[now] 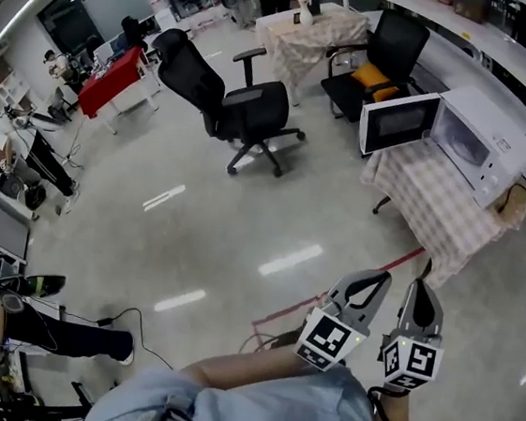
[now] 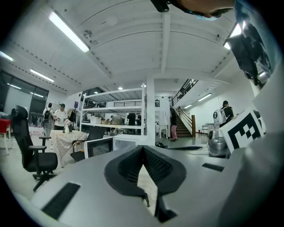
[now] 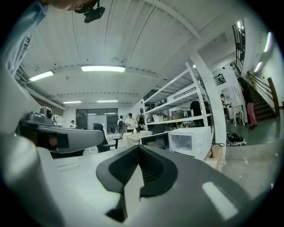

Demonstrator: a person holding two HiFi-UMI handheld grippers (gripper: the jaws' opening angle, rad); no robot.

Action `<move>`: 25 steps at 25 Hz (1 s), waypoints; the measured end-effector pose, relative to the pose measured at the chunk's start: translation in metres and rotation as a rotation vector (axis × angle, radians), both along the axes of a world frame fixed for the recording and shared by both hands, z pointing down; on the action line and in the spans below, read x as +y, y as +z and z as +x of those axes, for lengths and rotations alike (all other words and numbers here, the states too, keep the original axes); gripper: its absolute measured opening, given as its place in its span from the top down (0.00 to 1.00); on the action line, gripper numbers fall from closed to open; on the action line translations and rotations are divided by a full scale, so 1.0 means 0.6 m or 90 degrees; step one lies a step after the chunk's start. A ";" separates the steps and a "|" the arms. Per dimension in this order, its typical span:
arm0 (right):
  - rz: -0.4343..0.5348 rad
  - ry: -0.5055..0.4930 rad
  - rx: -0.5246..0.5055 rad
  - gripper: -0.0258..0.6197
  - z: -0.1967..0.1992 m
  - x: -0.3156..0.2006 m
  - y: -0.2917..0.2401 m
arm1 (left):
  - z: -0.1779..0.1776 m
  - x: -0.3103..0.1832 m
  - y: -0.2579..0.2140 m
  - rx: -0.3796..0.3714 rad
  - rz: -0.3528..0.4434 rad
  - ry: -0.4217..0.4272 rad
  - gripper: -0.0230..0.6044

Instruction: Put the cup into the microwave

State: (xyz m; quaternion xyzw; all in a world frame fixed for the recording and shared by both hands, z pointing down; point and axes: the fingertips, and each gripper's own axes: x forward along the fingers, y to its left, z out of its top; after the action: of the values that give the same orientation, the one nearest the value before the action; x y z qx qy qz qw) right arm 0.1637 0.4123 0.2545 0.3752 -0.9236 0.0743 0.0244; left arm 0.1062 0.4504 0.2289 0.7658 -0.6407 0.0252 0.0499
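Microwave [image 1: 483, 145] is left door-open on its table [image 1: 432, 215] — ready for loading; left gripper [image 1: 379, 282] and right gripper [image 1: 421, 291] are held shut and empty — no cup is seen.

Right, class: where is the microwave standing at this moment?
In the head view the microwave stands upper right, door open, on the checked-cloth table, near the orange-cushioned chair.

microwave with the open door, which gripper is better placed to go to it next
Right, narrowly: the right gripper is nearer the microwave, which shows just right of its shut jaws in its own view. The left gripper, also shut and empty, is beside it. Both are far off.
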 end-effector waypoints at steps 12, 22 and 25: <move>-0.001 0.013 0.029 0.96 -0.116 -0.137 0.029 | -0.134 -0.138 0.031 0.022 0.009 0.004 0.95; -0.005 0.055 0.038 0.96 -0.200 -0.240 0.015 | -0.210 -0.252 0.007 0.039 0.019 0.055 0.95; 0.001 0.065 0.043 0.96 -0.231 -0.263 0.011 | -0.241 -0.277 0.004 0.046 0.027 0.064 0.95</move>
State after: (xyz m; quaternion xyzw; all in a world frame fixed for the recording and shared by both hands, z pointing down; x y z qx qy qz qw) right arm 0.0253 0.2548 0.2611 0.4241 -0.9021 0.0618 0.0509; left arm -0.0384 0.2839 0.2315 0.7981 -0.5998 -0.0133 0.0555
